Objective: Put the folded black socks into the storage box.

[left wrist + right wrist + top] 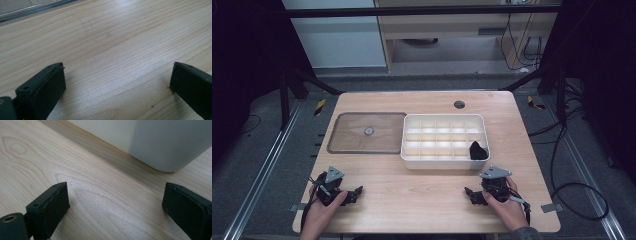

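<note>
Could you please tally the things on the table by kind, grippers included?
Grippers: 2, the left gripper and the right gripper, both open
White divided box: 1
Clear lid, lying flat beside the box: 1
Black item in the box's near right compartment: 1
Total: 5

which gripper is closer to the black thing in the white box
Right. The right gripper sits just below the black item in the divided box; the left gripper is far off to its lower left.
</note>
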Tool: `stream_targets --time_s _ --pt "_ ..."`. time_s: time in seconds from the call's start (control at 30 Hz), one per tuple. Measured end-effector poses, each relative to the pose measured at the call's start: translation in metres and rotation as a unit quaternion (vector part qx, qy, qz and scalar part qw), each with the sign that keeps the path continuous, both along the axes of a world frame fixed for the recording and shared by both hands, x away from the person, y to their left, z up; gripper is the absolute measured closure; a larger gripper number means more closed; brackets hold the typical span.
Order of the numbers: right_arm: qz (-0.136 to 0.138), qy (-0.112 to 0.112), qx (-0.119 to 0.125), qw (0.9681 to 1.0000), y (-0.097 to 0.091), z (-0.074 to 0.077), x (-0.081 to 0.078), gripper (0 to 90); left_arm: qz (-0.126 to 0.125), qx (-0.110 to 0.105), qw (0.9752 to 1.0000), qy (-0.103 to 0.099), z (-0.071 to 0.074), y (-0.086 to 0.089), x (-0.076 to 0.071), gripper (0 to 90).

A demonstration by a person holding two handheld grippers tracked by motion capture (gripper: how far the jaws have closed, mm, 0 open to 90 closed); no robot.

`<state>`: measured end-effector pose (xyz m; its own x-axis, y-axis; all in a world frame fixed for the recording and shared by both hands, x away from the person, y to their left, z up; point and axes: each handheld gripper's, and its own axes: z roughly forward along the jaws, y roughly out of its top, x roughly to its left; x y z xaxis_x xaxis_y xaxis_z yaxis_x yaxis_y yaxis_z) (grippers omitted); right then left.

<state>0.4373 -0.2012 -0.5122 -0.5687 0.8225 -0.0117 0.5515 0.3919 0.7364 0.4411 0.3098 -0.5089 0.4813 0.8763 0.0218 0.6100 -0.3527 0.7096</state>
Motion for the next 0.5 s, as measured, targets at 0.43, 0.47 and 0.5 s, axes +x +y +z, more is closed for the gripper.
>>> stream_targets --time_s 0.43,0.47,0.5 --pt "-0.025 0.008 -0.001 0.9997 0.0042 -0.0007 0.0033 2.8 -0.001 0.0 1.0 0.0 0.0001 -0.0018 0.0028 0.0" --pt "-0.025 0.008 -0.001 0.9996 0.0042 -0.0007 0.0034 2.5 -0.001 0.0 1.0 0.001 0.0002 -0.0025 0.0039 0.0" --pt "-0.027 0.008 -0.002 0.9996 0.0041 -0.0009 0.0037 2.3 0.001 -0.002 1.0 -0.001 -0.0001 -0.0032 0.005 0.0"
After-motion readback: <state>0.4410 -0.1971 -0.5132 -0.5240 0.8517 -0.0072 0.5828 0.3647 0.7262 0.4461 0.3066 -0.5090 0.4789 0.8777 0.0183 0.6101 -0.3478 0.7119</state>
